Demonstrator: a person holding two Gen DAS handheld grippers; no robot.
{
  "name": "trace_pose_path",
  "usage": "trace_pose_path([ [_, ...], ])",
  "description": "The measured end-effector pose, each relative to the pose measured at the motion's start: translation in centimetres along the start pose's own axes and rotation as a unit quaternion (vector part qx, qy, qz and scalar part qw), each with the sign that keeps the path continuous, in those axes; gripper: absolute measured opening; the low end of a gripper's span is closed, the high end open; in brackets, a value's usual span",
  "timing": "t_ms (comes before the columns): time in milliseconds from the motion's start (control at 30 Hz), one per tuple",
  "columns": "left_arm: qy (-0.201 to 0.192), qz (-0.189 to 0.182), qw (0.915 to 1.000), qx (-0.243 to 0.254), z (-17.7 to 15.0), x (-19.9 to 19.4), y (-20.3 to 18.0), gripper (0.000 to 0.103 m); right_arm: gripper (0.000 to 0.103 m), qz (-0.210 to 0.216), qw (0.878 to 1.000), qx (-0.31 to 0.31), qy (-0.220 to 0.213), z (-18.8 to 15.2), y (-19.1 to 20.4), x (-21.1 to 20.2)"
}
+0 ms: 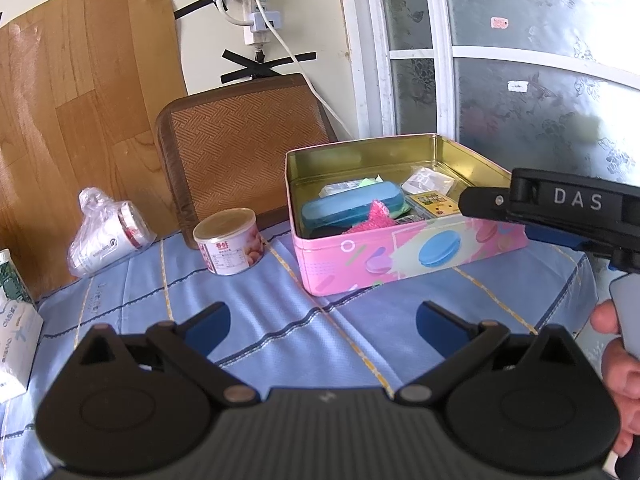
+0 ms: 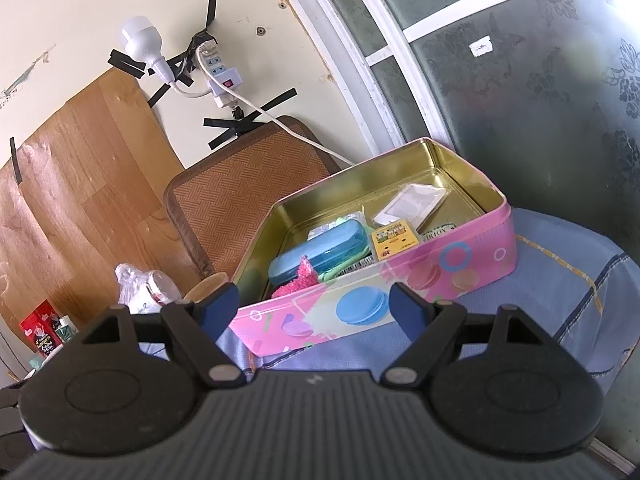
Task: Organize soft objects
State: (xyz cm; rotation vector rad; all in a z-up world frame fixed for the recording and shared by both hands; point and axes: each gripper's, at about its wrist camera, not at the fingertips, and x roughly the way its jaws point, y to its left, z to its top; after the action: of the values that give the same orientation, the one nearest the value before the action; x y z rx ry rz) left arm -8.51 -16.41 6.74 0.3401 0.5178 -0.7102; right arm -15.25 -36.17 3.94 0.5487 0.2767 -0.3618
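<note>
An open pink tin box (image 1: 400, 256) (image 2: 400, 296) stands on the blue cloth. Inside it lie a blue case (image 1: 348, 206) (image 2: 320, 254), a pink fuzzy cloth (image 1: 374, 218) (image 2: 298, 278), a yellow card pack (image 1: 434, 204) (image 2: 394, 242), a clear packet (image 1: 430, 182) (image 2: 412, 204) and a green piece. My left gripper (image 1: 322, 322) hovers open over the cloth in front of the box, nothing between its fingers. My right gripper (image 2: 316, 308) is open just before the box's near wall, empty; from the left wrist it shows at the right (image 1: 560, 208), held by a hand (image 1: 620, 376).
A tin can (image 1: 230, 246) and a plastic-wrapped bundle (image 1: 108, 232) (image 2: 146, 286) sit left of the box. A woven brown cushion (image 1: 244, 148) (image 2: 248, 196) leans on the wall behind. A tissue pack (image 1: 14, 344) lies at the far left. A frosted glass door (image 2: 520, 100) stands right.
</note>
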Motion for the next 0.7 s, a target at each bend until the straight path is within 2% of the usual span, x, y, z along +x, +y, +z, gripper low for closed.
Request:
trace_pose_path([
  [700, 0.005, -0.007, 0.9999, 0.007, -0.38, 0.04, -0.24, 0.103, 0.084, 0.000, 1.000, 0.001, 0.000, -0.14, -0.09, -0.01],
])
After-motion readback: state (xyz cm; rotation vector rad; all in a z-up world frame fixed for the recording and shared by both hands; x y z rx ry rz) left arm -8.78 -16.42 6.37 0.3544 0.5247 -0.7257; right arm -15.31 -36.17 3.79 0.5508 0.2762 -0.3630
